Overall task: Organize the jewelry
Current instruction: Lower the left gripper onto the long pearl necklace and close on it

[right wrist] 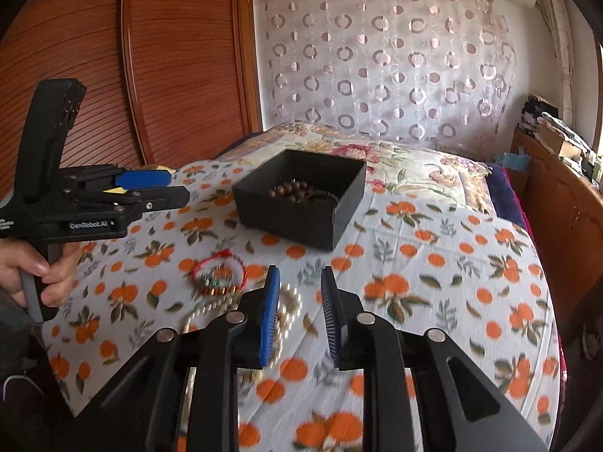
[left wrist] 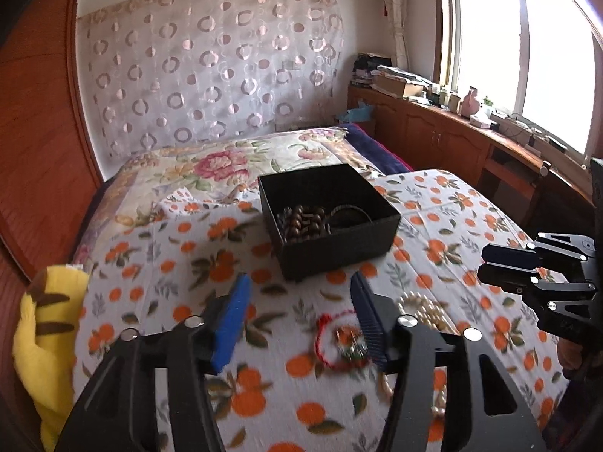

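The left hand-held gripper (left wrist: 299, 314) hovers over the orange-print blanket (left wrist: 158, 263) on the bed, its blue-padded fingers spread wide with nothing between them. In the right wrist view this same tool shows from the side at the left edge, level above the blanket, gripped at its handle by a bare hand (right wrist: 35, 275). The right hand-held gripper (right wrist: 299, 309) is also released, fingers apart and pointing toward the box, low over the blanket.

The black box (left wrist: 331, 248) sits open on the blanket beyond both grippers. Inside lie a string of brown wooden beads (left wrist: 301, 220) and, beside it, a dark bangle-like ring (left wrist: 350, 213) against the far side.

Outside the box, a red cord bracelet (left wrist: 337, 341) with small charms lies on the blanket just in front of the left gripper's right finger, and a pearl necklace (left wrist: 426, 310) lies just beside it, partly hidden by that finger. In the right wrist view the pearl necklace (right wrist: 290, 305) runs under the right gripper's left finger.

Only the left wrist view shows the window (left wrist: 527, 49), the cluttered wooden cabinet (left wrist: 444, 132) beneath it and a yellow plush toy (left wrist: 45, 339) at the bed's edge
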A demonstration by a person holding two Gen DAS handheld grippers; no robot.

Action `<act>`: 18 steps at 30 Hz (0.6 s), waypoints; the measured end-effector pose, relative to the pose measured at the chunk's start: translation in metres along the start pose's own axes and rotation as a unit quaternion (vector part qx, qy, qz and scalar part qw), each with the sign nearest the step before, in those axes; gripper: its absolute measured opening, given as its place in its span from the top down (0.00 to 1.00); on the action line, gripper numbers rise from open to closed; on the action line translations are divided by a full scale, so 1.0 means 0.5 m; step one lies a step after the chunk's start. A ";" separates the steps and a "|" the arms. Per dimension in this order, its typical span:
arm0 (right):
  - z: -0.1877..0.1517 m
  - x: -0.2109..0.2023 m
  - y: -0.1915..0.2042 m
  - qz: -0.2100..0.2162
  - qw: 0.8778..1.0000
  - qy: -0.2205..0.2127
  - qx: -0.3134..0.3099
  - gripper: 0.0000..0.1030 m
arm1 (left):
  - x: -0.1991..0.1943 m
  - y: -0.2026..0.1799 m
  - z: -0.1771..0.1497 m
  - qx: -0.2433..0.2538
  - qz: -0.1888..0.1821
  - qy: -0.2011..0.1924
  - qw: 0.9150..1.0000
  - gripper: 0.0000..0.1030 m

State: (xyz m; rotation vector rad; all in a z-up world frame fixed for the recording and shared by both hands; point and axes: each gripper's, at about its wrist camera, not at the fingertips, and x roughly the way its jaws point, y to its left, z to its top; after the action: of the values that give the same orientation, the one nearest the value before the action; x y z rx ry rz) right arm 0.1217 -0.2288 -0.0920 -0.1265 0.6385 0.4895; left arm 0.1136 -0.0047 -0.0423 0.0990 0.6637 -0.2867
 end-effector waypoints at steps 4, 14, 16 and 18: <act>-0.035 -0.016 0.005 -0.003 1.000 0.012 -0.001 0.76 | -0.008 -0.007 -0.031 -0.007 -0.009 0.010 1.000 0.48; -0.112 -0.035 0.027 0.010 0.999 0.040 0.009 0.76 | -0.006 -0.043 -0.088 -0.008 -0.033 0.036 0.999 0.47; -0.117 -0.039 0.036 0.014 0.999 0.042 0.004 0.76 | 0.001 -0.052 -0.095 -0.003 -0.035 0.044 0.998 0.47; -0.121 -0.040 0.045 0.009 0.999 0.043 -0.006 0.76 | 0.010 -0.064 -0.100 0.004 -0.039 0.052 0.998 0.47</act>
State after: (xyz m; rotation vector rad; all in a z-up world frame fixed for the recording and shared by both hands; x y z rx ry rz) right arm 0.0643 -0.2327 -0.1275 -0.1542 0.7218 0.5074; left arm 0.0781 -0.0271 -0.0846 0.0954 0.7709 -0.3617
